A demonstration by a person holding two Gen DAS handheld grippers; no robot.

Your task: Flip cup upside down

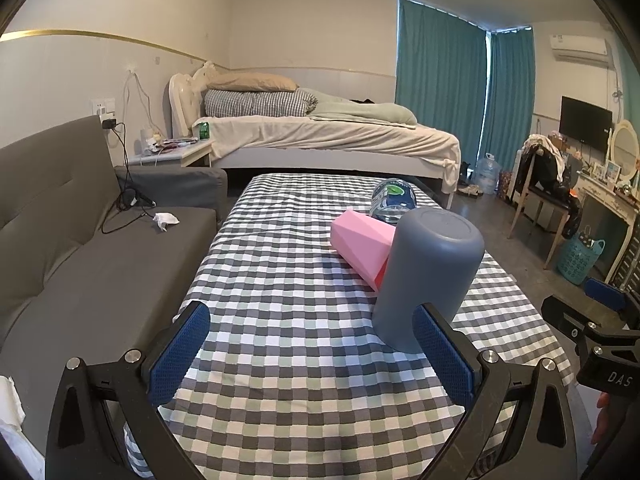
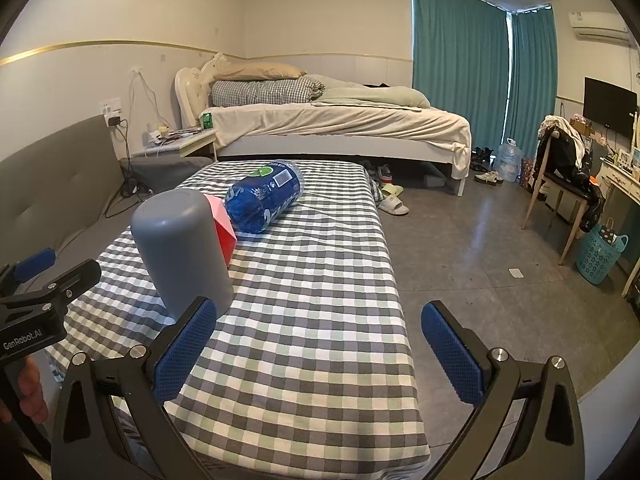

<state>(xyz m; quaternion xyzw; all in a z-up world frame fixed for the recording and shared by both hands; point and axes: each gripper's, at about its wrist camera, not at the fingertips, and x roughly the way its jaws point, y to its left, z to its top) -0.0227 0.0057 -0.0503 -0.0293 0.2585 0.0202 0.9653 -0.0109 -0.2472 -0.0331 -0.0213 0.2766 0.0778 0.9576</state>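
A grey-blue cup (image 1: 426,276) stands upside down, closed base up, on the checkered tablecloth (image 1: 296,280). It also shows in the right wrist view (image 2: 182,252). My left gripper (image 1: 312,350) is open and empty; the cup stands just beyond its right finger (image 1: 442,354). My right gripper (image 2: 318,350) is open and empty; the cup stands just beyond its left finger (image 2: 184,350). Neither gripper holds the cup.
A pink faceted box (image 1: 360,246) lies behind the cup, and a blue plastic-wrapped pack (image 2: 264,196) lies further back. A grey sofa (image 1: 80,248) runs along the table's left side. Open floor (image 2: 480,248) lies to the right, with a bed (image 2: 340,128) beyond.
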